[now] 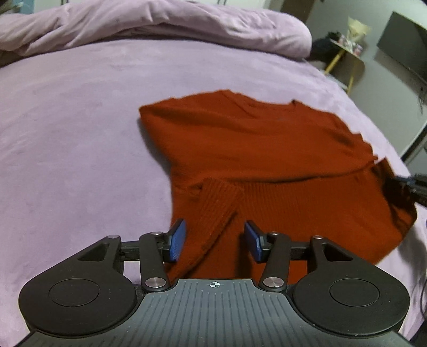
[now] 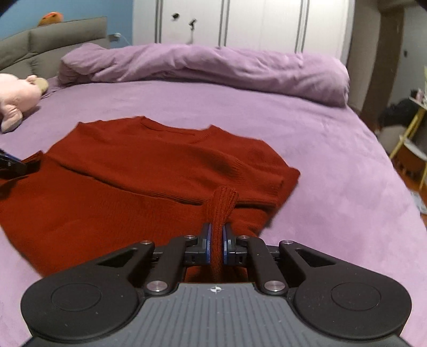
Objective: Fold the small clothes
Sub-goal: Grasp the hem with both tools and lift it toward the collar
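A rust-red knitted sweater (image 1: 267,149) lies flat on the purple bed (image 1: 66,133), both sleeves folded in over the body. In the left wrist view my left gripper (image 1: 215,240) stands open above the hem. A ribbed cuff (image 1: 218,202) lies between its blue pads, and neither pad touches it. In the right wrist view my right gripper (image 2: 216,245) is shut on the other ribbed cuff (image 2: 222,205), which rises from the sweater (image 2: 133,173) near its right edge. Each gripper shows at the side edge of the other's view: right gripper (image 1: 411,186), left gripper (image 2: 10,165).
A rolled purple duvet (image 2: 213,66) lies across the far side of the bed. A pink plush toy (image 2: 16,93) rests by the grey headboard (image 2: 53,40). White wardrobe doors (image 2: 240,21) stand behind. A small table with yellow legs (image 1: 344,53) is off the bed's right side.
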Motion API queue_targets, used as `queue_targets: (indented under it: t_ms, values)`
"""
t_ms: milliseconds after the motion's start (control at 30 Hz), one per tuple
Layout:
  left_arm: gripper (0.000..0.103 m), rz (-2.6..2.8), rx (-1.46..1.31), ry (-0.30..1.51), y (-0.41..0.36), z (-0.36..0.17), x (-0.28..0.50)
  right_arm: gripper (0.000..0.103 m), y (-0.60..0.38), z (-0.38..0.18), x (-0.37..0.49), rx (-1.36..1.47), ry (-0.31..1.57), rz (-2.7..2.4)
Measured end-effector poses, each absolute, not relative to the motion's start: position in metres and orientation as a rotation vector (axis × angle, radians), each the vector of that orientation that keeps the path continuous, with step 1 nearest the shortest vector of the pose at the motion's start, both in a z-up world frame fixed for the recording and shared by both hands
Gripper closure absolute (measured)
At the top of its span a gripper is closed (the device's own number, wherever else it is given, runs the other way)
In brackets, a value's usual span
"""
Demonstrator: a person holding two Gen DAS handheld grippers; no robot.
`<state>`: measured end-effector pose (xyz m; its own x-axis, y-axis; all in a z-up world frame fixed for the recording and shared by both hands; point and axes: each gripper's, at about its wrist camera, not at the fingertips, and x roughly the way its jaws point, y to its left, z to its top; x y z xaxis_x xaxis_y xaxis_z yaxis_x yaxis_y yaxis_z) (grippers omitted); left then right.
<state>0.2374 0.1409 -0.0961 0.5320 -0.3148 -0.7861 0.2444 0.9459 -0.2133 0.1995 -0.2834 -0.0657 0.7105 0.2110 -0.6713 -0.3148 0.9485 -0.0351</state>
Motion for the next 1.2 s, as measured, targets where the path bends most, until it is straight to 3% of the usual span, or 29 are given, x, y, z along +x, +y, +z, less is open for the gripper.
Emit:
queue_targets:
  t_ms: [100, 233, 300, 367, 400, 733, 1033, 1100, 1200]
  values:
    - [0.05, -0.326, -0.064, 0.962, 0.139, -0.101, 0.241, 0.095, -0.283, -0.066, 0.199, -0.146, 0.729, 0.296]
    - [0.059, -0.317, -0.1, 0.968, 0.14, -0.104, 0.25, 0.09, -0.285, -0.076, 0.211, -0.139, 0.778, 0.257]
    - [0.069, -0.305, -0.082, 0.966, 0.137, -0.104, 0.253, 0.09, -0.285, -0.08, 0.215, -0.123, 0.789, 0.254]
    - [0.09, -0.286, -0.083, 0.962, 0.138, -0.102, 0.254, 0.093, -0.284, -0.081, 0.216, -0.114, 0.789, 0.253]
    - [0.094, -0.283, -0.093, 0.957, 0.14, -0.101, 0.253, 0.095, -0.283, -0.079, 0.215, -0.108, 0.785, 0.258]
    - [0.095, -0.252, -0.208, 0.685, 0.161, -0.011, 0.264, 0.097, -0.303, -0.011, 0.228, 0.055, 0.53, 0.199]
    - [0.093, -0.123, -0.196, 0.884, 0.147, -0.086, 0.336, 0.094, -0.291, -0.08, 0.307, 0.042, 0.743, 0.132]
    - [0.086, -0.154, -0.198, 0.914, 0.15, -0.094, 0.333, 0.09, -0.294, -0.085, 0.308, 0.069, 0.772, 0.144]
    - [0.066, -0.198, -0.198, 0.909, 0.154, -0.094, 0.323, 0.081, -0.299, -0.088, 0.305, 0.073, 0.779, 0.177]
